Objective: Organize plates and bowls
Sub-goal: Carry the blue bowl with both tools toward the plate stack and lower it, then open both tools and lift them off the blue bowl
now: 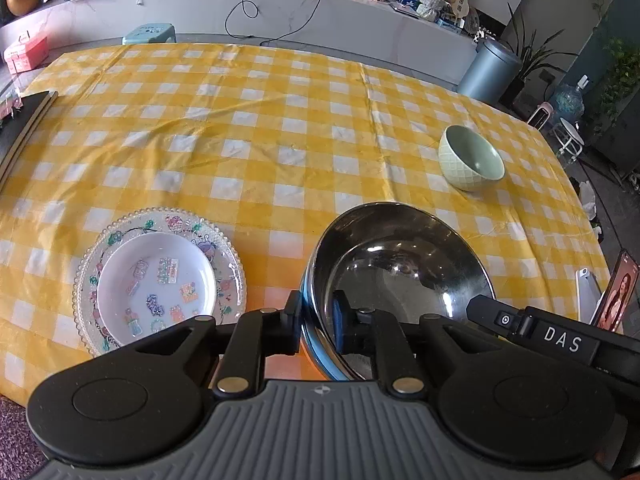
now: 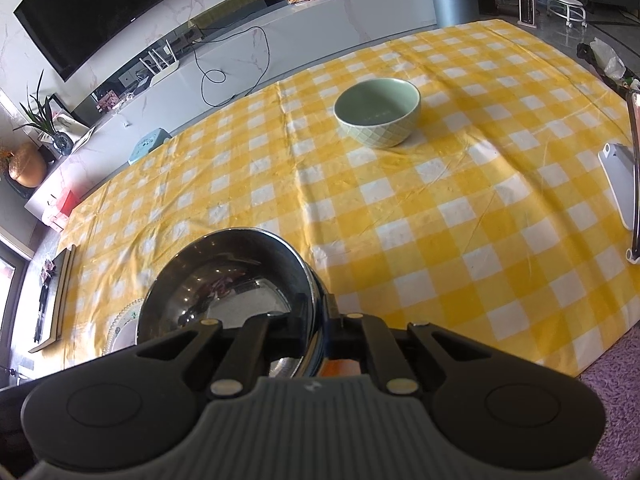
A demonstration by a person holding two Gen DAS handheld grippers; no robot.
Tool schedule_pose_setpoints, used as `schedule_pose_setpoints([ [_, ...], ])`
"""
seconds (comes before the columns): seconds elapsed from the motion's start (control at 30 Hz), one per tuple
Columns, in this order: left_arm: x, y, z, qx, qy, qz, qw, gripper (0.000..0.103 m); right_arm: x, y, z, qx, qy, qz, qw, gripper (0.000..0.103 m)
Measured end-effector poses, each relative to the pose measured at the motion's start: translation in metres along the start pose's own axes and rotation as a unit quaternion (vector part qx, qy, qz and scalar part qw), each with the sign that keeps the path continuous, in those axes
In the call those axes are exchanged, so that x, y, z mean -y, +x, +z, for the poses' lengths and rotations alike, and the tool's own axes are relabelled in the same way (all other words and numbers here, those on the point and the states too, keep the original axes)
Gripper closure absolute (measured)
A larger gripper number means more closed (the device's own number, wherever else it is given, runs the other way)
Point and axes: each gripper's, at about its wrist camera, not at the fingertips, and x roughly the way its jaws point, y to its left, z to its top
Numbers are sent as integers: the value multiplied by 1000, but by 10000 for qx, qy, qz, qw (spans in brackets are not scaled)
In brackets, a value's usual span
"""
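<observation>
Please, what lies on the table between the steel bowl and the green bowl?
Nothing: only bare checked cloth lies between the steel bowl and the green bowl, clearest in the right wrist view.

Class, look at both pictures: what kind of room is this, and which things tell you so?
Probably a home living room: a wall-mounted television, a low marble media console and a checked tablecloth.

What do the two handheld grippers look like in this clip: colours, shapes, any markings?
Both match. The left gripper and the right gripper have matte black linkage arms with round metal pivot pins, two big black round housings, and a grey ribbed body. In the left wrist view, the right gripper's finger bears white "DAS" lettering. No cables, sleeves or hands show.
</observation>
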Motion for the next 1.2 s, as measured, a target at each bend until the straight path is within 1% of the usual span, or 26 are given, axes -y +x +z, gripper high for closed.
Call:
schedule_pose_setpoints([
  [0.1,1,0,0,3,60,3,10000,85,1,2,-1,-5,-1,-10,10000,98],
  [0.27,2,-3,0,65,124,-4,9999,85,2,3,-1,-12,26,11,10000,98],
  [0.3,1,-4,1,85,110,-22,9999,85,3,3,-1,-11,33,19,10000,97],
  [0.33,0,-5,1,101,96,-29,9999,85,3,2,-1,-12,57,35,10000,94],
  [0.37,-1,-6,2,118,82,-26,9999,85,3,2,-1,-4,71,37,10000,93],
  [0.47,-3,-9,4,185,51,-26,9998,83,3,0,-1,44,73,54,9999,93],
  [0.53,-4,-11,5,228,38,-50,9997,79,2,-2,-1,68,71,83,9999,91],
  [0.57,-4,-13,5,255,43,-53,9997,78,1,-3,-1,85,59,84,9999,90],
  [0.63,-4,-15,6,303,82,-34,9995,77,-1,-6,-1,151,-8,79,9999,81],
  [0.73,-1,-20,8,397,179,22,9990,76,-3,-10,0,258,-133,79,9995,74],
  [0.8,0,-22,11,430,212,6,9988,75,-4,-13,1,326,-181,98,9993,73],
  [0.9,5,-23,14,484,321,1,9983,74,-4,-15,4,403,-274,85,9988,67],
  [0.97,10,-24,17,523,413,-2,9978,74,-4,-16,6,472,-380,33,9982,62],
  [1.13,22,-21,24,569,657,-61,9962,73,-2,-20,15,780,-659,-175,9946,44],
  [1.2,29,-19,27,567,741,-106,9956,72,2,-20,20,861,-714,-231,9935,41],
])
